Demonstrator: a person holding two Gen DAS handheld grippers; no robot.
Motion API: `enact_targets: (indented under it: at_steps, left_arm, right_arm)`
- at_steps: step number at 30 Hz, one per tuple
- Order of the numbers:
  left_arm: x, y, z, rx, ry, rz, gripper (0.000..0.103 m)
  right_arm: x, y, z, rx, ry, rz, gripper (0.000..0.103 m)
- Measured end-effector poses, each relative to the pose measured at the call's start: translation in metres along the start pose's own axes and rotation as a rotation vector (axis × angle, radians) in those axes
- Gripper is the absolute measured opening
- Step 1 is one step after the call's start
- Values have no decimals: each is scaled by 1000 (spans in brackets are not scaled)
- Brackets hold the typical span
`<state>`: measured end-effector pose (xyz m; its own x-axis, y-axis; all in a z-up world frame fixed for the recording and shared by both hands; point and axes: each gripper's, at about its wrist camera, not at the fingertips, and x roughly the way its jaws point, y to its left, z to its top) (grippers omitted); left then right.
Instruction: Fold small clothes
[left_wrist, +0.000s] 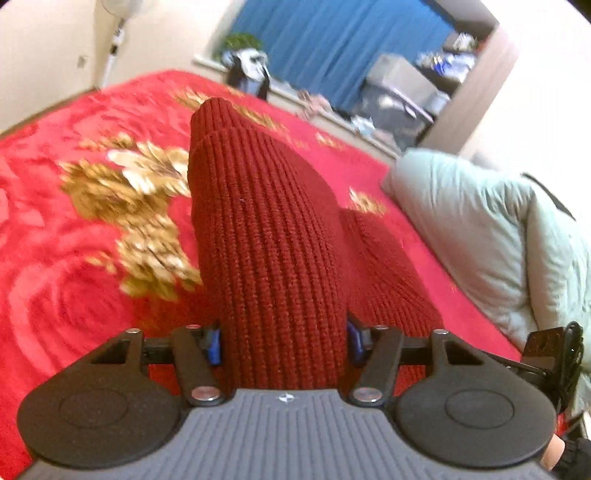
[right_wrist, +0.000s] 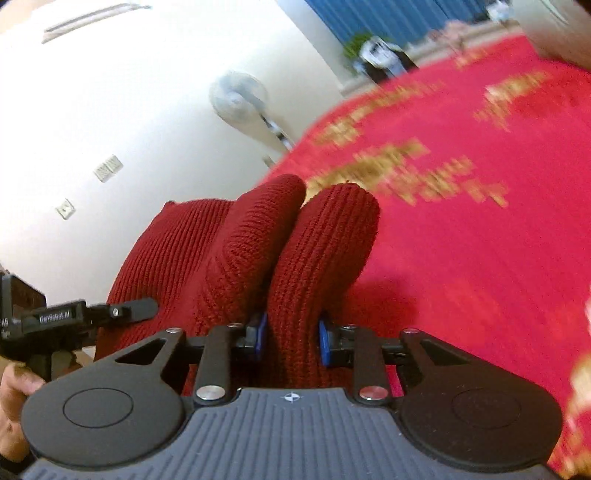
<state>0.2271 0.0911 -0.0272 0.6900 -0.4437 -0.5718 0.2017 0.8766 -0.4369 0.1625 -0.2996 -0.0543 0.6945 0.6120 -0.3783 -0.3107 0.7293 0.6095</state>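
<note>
- Holding a dark red knit garment (left_wrist: 273, 236) in both tools, we see it lifted above the red blanket (left_wrist: 55, 258) with gold flower print.
- Left gripper (left_wrist: 283, 341): we note its blue pads (left_wrist: 213, 345) pressed against a thick bunched fold of the knit, jaws fairly wide apart around the bulk. The fold runs forward and away from the camera, its far end raised off the blanket.
- Right gripper (right_wrist: 291, 341): we note blue pads (right_wrist: 261, 332) clamped on a narrower fold of the same knit garment (right_wrist: 295, 251), jaws closer together. Two rounded humps of fabric rise just beyond the fingers.
- Right wrist view is tilted; blanket (right_wrist: 480, 240) slopes up to the right.
- Left gripper body (right_wrist: 55, 321) shows at that view's left edge, beside the garment, a hand (right_wrist: 14, 384) gripping it from below.
- A pale green quilt (left_wrist: 480, 240) lies on the blanket's right side.
- Background: blue curtain (left_wrist: 332, 48), standing fan (right_wrist: 240, 96). Both views blurred.
</note>
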Motion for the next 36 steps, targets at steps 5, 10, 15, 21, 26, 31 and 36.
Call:
enact_targets:
  at_steps: [5,10,15,21,26,31,36]
  left_arm:
    - [18,36,1,-81,149,197,76]
    - [-18,24,1,36,18,233,83]
    - [-27,4,-12,125,58,141,82]
    - [-33,-11,-31,227,75,92,81]
    - [-15,-12,-49,310,232,154,83]
    - [-3,-20,-65,409,288,192,82]
    - [-9,-29,-81,511,298,146,83]
  right_arm:
    - [39,27,10,-122,57,-126,33]
    - [20,37,17,-140,31,-147,53]
    - [13,54,-1,-218,189,-64,59]
    - [28,64,-32,-324,321,-154,18]
    - [13,65,-31,-281,338,-185,17]
    - [9,60,-42,-252,373,-227,17]
    - [4,65,-45,-276,338,-223,18]
